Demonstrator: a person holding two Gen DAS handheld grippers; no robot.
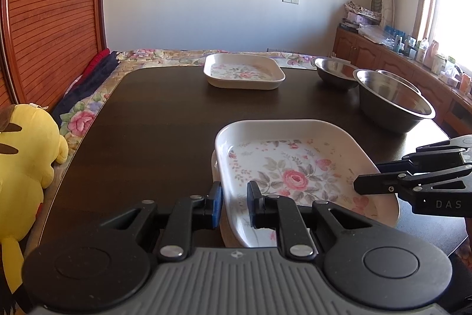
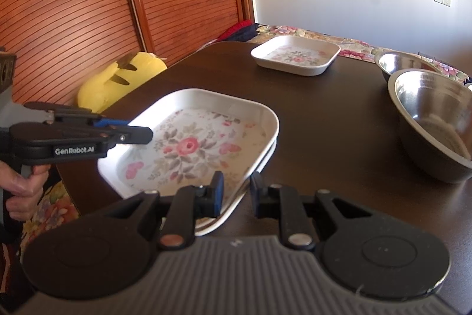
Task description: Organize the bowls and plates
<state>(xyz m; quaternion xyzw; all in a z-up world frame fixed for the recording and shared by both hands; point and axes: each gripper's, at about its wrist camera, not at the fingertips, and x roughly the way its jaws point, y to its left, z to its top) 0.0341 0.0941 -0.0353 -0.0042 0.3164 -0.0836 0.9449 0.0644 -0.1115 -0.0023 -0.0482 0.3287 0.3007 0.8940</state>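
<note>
A square white plate with a rose print (image 1: 295,167) (image 2: 191,143) lies on top of a second like plate (image 1: 214,167) (image 2: 267,158) at the near side of the dark table (image 1: 147,138). My left gripper (image 1: 235,204) (image 2: 132,130) is shut on the top plate's near-left rim, one finger inside and one outside. My right gripper (image 2: 237,192) (image 1: 368,182) is shut on the rim at the opposite side. A third floral plate (image 1: 244,71) (image 2: 295,55) sits alone at the far side.
Steel bowls stand at the right: a large one (image 1: 395,102) (image 2: 433,120) and a smaller one (image 1: 333,70) (image 2: 404,61) behind it. A yellow plush toy (image 1: 26,161) (image 2: 118,78) lies off the table's left edge. A hand (image 2: 23,191) holds the left gripper's handle.
</note>
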